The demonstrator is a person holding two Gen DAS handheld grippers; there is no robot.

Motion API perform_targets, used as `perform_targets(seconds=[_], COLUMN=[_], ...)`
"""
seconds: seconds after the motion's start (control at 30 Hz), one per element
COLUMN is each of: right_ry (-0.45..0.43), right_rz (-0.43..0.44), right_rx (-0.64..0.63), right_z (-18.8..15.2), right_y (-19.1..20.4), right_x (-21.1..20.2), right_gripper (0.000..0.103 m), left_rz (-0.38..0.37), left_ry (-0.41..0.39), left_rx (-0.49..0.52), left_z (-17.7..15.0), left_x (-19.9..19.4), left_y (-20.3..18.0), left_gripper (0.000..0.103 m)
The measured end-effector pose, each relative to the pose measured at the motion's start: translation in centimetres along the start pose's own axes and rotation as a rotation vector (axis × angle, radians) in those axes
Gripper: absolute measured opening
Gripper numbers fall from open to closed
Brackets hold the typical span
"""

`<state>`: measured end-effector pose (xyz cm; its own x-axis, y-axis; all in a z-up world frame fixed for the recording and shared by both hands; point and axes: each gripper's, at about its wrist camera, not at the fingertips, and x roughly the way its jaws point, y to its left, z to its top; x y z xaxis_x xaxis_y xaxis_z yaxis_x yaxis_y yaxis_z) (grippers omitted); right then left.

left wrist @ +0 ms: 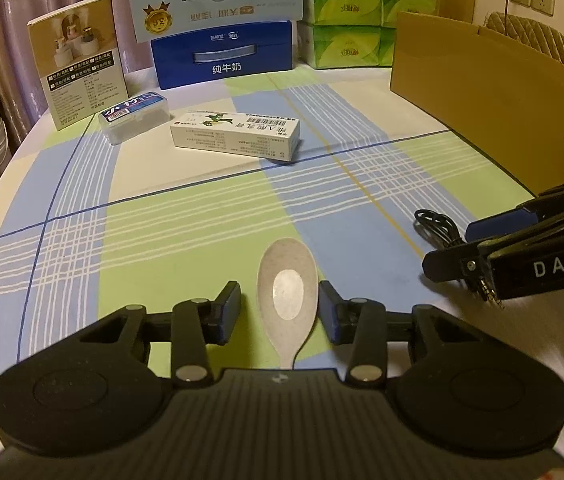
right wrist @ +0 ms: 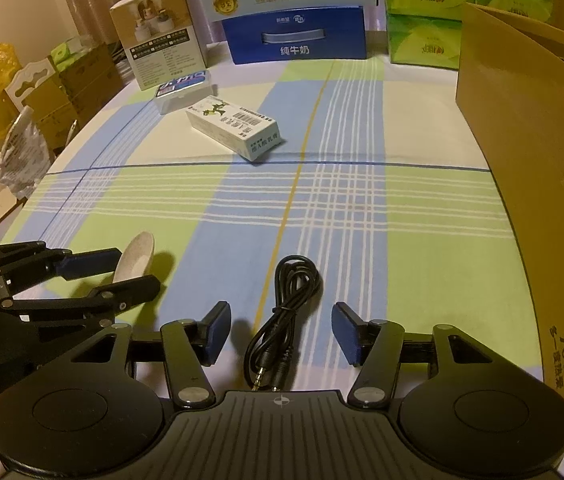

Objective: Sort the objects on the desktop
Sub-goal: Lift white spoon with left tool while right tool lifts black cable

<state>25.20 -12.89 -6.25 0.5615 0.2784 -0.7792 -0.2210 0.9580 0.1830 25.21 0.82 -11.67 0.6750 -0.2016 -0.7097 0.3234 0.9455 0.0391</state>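
Left wrist view first: my left gripper point(left wrist: 279, 306) sits spread wide with one pale spoon point(left wrist: 286, 294) lying between its fingers, bowl pointing away, neither pad touching it as far as I can tell. On the right wrist view, my right gripper point(right wrist: 279, 334) is spread too, straddling one coiled black audio cable point(right wrist: 284, 322) with its plug end nearest the camera. Further out on the checked tablecloth point(right wrist: 362, 208) I count one white medicine box point(right wrist: 233, 126) and one clear plastic case point(right wrist: 181, 90) just behind it. One big cardboard box point(right wrist: 530, 184) walls off the right side. Along the back: two milk cartons point(right wrist: 296, 38) stacked, green tissue packs point(right wrist: 426, 36), one tan product box point(right wrist: 159, 36).
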Motion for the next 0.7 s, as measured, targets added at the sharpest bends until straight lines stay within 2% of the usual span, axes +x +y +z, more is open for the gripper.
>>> perform_targets(seconds=[0.27,0.43,0.7], right_ry=[-0.006,-0.014,-0.026], right_rz=[-0.014,-0.022,-0.026], right_rx=[-0.002,0.003,-0.009], right_z=[0.1,0.1,0.2], right_y=[0.1,-0.1,0.0], right_x=[0.1,0.1,0.4], right_gripper=[0.054,0.054,0.053], left_rz=[-0.010,-0.001,0.004], left_ry=[-0.004,0.015,-0.005], left_rx=[-0.012,-0.029,-0.064], left_z=[0.0,0.3,0.9], left_x=[0.1,0.0,-0.9], left_y=[-0.2,0.0,0.6], left_gripper=[0.028,0.027,0.027])
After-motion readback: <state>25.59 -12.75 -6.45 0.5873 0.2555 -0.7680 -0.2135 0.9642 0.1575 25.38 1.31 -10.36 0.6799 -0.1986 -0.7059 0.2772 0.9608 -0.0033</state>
